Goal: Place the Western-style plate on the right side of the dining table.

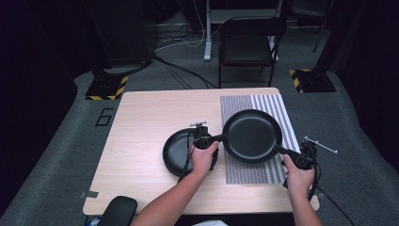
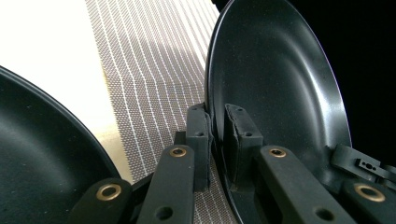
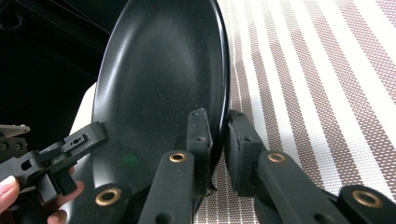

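Observation:
A large black plate (image 1: 251, 135) is held level over the striped placemat (image 1: 277, 106), gripped at two opposite spots on its rim. My left gripper (image 1: 221, 138) is shut on its left rim, with the rim clamped between the pads (image 2: 200, 135). My right gripper (image 1: 281, 150) is shut on the near right rim, as the right gripper view shows at the plate (image 3: 159, 79). A smaller black plate (image 1: 178, 151) lies on the wooden table beneath my left hand, and its edge (image 2: 42, 154) sits beside the left gripper.
The wooden table (image 1: 146, 113) ends just past the placemat on the right. A black chair (image 1: 247, 44) stands beyond the far edge, with cables on the floor. A dark rounded object (image 1: 117, 211) sits at the front left corner.

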A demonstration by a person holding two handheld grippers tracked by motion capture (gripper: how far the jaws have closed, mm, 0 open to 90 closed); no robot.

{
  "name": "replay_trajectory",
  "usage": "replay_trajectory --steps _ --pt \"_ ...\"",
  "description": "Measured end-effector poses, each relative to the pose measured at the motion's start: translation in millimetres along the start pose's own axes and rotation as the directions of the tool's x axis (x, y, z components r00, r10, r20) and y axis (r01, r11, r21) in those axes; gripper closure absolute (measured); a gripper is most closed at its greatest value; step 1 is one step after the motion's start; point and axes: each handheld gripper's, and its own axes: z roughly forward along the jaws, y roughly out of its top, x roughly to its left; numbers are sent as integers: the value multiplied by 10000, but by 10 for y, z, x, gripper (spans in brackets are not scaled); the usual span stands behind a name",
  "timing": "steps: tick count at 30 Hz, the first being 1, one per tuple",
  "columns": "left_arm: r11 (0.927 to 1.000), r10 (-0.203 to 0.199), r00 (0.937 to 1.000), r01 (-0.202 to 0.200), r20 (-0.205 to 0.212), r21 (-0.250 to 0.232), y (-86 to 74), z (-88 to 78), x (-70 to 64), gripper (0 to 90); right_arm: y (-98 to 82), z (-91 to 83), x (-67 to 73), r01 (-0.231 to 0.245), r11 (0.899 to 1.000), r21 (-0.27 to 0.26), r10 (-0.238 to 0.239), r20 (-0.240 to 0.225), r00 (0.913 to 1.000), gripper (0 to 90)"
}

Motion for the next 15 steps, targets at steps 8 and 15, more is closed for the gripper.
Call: replay_trajectory --steps 8,15 --pt "10000 4 10000 -3 -88 64 -4 87 14 810 17 36 -84 -218 9998 7 218 26 9998 809" --pt "9998 -15 10000 17 -84 176 -11 139 22 810 15 46 -133 -354 9994 -15 354 46 9994 811"
